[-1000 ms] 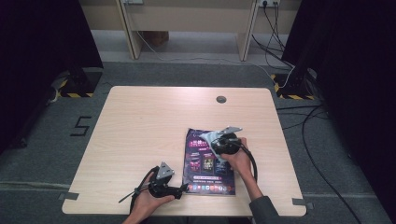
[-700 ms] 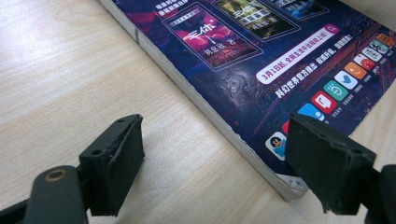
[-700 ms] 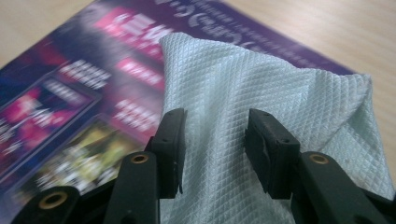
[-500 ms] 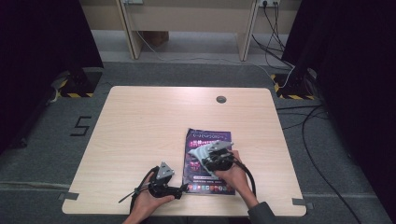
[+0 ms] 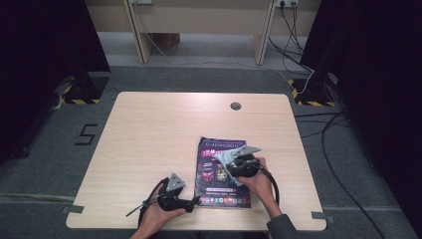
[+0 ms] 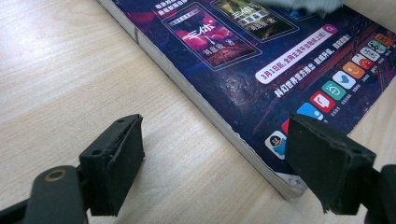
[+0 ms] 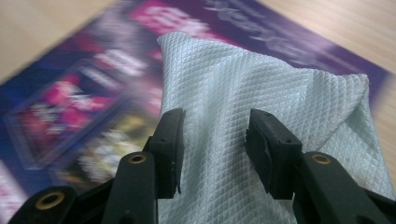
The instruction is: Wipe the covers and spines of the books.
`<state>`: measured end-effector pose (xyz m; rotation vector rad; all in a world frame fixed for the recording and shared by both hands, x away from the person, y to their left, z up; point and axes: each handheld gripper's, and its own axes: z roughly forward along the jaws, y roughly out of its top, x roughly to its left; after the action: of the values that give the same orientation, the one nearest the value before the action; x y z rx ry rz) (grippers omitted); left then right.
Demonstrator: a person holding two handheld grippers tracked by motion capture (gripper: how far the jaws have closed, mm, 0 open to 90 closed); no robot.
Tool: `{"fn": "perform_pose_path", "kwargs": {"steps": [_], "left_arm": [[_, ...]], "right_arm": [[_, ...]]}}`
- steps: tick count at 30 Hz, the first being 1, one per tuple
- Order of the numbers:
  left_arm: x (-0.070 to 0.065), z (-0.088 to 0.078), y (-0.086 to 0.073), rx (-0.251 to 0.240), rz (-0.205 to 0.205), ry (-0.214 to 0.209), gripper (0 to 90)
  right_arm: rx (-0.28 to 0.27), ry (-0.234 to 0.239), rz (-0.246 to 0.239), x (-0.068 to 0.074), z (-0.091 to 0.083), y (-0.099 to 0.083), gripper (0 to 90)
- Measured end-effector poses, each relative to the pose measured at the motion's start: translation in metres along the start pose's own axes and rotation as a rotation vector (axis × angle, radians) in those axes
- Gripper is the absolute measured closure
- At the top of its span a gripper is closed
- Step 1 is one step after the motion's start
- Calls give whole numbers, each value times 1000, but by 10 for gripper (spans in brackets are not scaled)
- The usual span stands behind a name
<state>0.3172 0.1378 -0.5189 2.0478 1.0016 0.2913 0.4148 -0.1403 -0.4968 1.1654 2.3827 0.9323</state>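
Observation:
A purple magazine (image 5: 219,186) lies flat on the near right part of the wooden table (image 5: 159,134). My right gripper (image 5: 231,163) rests on its cover, shut on a bunched pale blue-grey cloth (image 5: 223,157). In the right gripper view the quilted cloth (image 7: 261,88) fills the gap between the jaws of my right gripper (image 7: 212,140) and spreads over the blurred magazine (image 7: 70,107). My left gripper (image 5: 195,201) sits low at the magazine's near left corner. In its own view my left gripper (image 6: 215,158) is open, one jaw over the table, the other over the magazine (image 6: 261,70) corner.
A round cable hole (image 5: 236,106) sits near the table's far edge. The left half of the tabletop is bare wood. Grey carpet (image 5: 69,164) with cables surrounds the table, and a pale desk frame (image 5: 199,20) stands beyond it.
The right gripper slid the cloth toward the near edge over the cover, then slightly to the right. The left gripper stayed at the magazine's corner.

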Motion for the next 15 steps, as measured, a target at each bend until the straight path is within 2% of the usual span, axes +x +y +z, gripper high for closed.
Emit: {"fn": "perform_pose_path", "kwargs": {"steps": [1,2,5,7,11,13,15], "left_arm": [[0,0,0,0,1,-1,187],[0,0,0,0,1,-1,186],[0,0,0,0,2,1,187],[0,0,0,0,2,0,186],[0,0,0,-1,2,2,187],[0,0,0,-1,1,1,186],[0,0,0,-1,1,2,186]], "right_arm": [[3,-8,18,-4,-2,-2,569],[0,-11,14,-6,-2,-2,569],[11,-29,-14,5,-3,-1,578],[12,21,-33,21,-2,-1,577],[2,111,-118,59,1,0,577],[3,145,-140,77,1,0,578],[0,173,-187,88,1,0,577]]}}
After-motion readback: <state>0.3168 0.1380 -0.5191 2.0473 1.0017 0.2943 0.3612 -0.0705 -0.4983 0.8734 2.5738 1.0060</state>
